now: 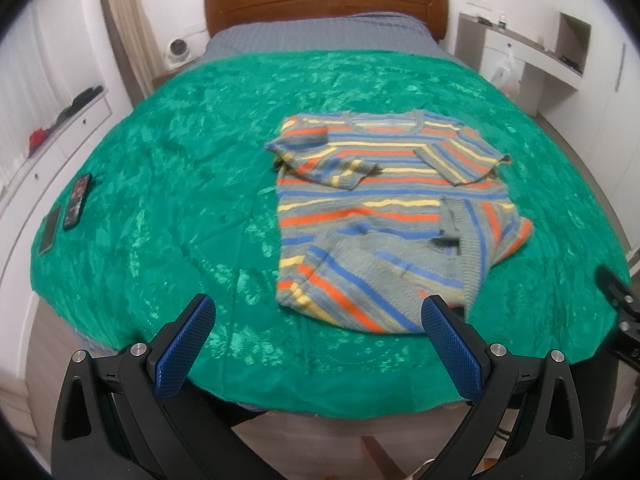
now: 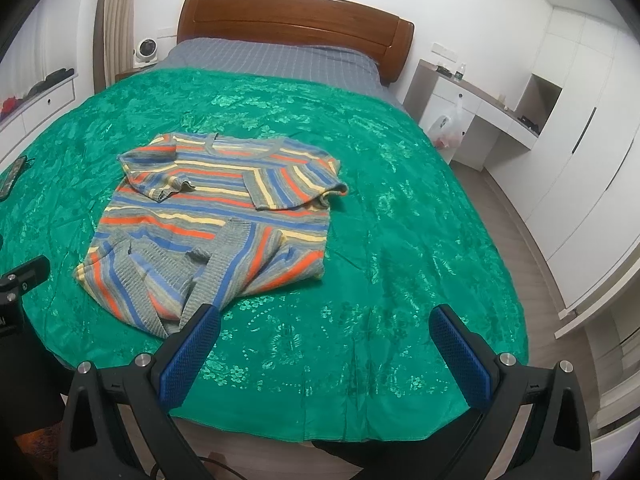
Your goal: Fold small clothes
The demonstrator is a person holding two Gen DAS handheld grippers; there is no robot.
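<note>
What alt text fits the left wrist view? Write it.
A striped sweater lies partly folded on a green bedspread, sleeves tucked in. The open left gripper hovers empty near its hem; two phones sit far left.

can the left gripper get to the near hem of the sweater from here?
Probably yes. The left gripper is open, empty, and the sweater hem lies just beyond its right finger, with only green bedspread between.

Black gripper (image 1: pixel 318 312) frames, blue textured pads (image 2: pixel 188 354), seemingly silver screws.
</note>
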